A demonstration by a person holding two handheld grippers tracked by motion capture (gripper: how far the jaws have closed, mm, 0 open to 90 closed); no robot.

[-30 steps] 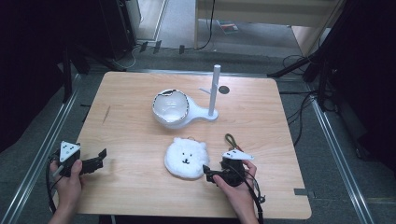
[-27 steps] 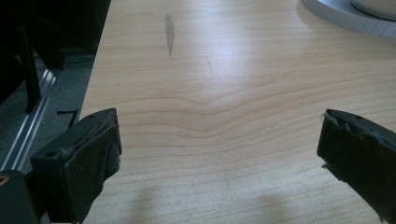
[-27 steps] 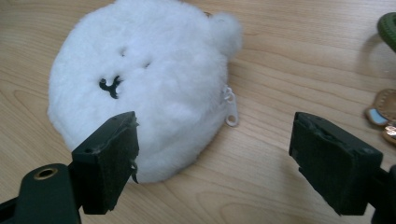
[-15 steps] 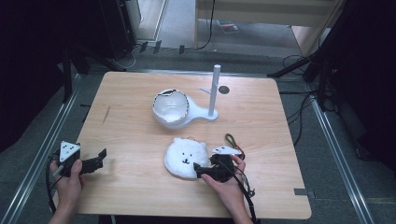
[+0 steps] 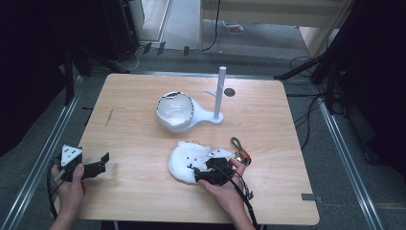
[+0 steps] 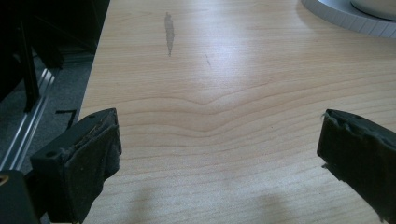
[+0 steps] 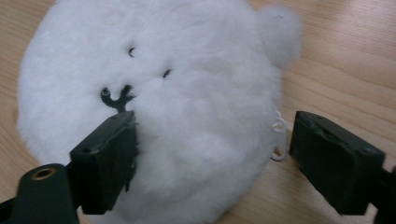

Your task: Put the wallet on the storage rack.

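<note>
In the high view, the right gripper (image 5: pixel 203 176) is at the lower middle of the frame, at the lower edge of the white plush bear face (image 5: pixel 189 159), which lies flat on the wooden table (image 5: pixel 134 139). In the right gripper view, the jaws stand about half open and have just been closing. The plush (image 7: pixel 154 102) sits between them: the left jaw in the frame is sunk into the fur just under the stitched black mouth, while the right jaw is still apart from the fur, beside a small white loop (image 7: pixel 278 140) at the edge of the plush. So the pads do not press it from both sides yet. A round ear (image 7: pixel 280 35) shows at the upper right of that frame.

The left gripper (image 5: pixel 93 167) is at the lower left of the high view, held in the person's left hand (image 5: pixel 72 184). In the left gripper view, its jaws are wide open, with only bare table (image 6: pixel 219 116) between them; they hold nothing.

Near the middle of the high view there is a white bowl (image 5: pixel 174 108) on a white stand with an upright post (image 5: pixel 220 91). A small strap with a clip (image 5: pixel 239 151) lies just to the right of the plush.
</note>
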